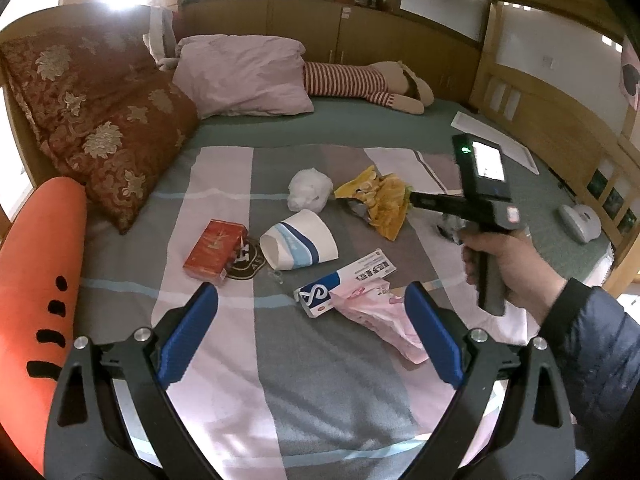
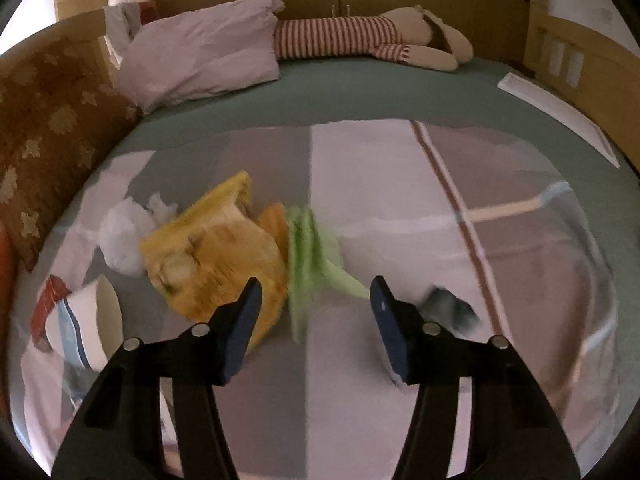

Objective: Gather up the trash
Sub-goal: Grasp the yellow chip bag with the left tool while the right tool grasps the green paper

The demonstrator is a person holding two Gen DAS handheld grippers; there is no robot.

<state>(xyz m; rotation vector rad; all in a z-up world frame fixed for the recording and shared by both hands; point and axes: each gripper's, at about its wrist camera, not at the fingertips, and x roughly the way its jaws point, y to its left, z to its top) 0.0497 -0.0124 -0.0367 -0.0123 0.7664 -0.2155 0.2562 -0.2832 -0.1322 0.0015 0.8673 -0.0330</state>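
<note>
Trash lies scattered on the striped bedspread (image 1: 224, 344): a crumpled white tissue (image 1: 310, 190), a yellow snack wrapper (image 1: 380, 200), a tipped paper cup (image 1: 298, 246), a red box (image 1: 214, 250), a blue-and-white medicine box (image 1: 344, 282) and a pink plastic wrapper (image 1: 380, 316). My left gripper (image 1: 312, 300) hovers open above the medicine box and pink wrapper, holding nothing. A hand (image 1: 508, 264) points my right gripper (image 1: 414, 199) at the yellow wrapper. In the right wrist view, that gripper (image 2: 316, 286) is open, with the wrapper's (image 2: 216, 256) green end (image 2: 308, 256) between its fingers, untouched.
A red patterned cushion (image 1: 100, 120), a pink pillow (image 1: 244, 76) and a striped plush doll (image 1: 360, 82) lie along the headboard. An orange bolster (image 1: 40, 280) is at the left. A white sheet (image 1: 496, 136) and a white device (image 1: 580, 222) sit at the right. A small grey scrap (image 2: 450, 308) lies by the right finger.
</note>
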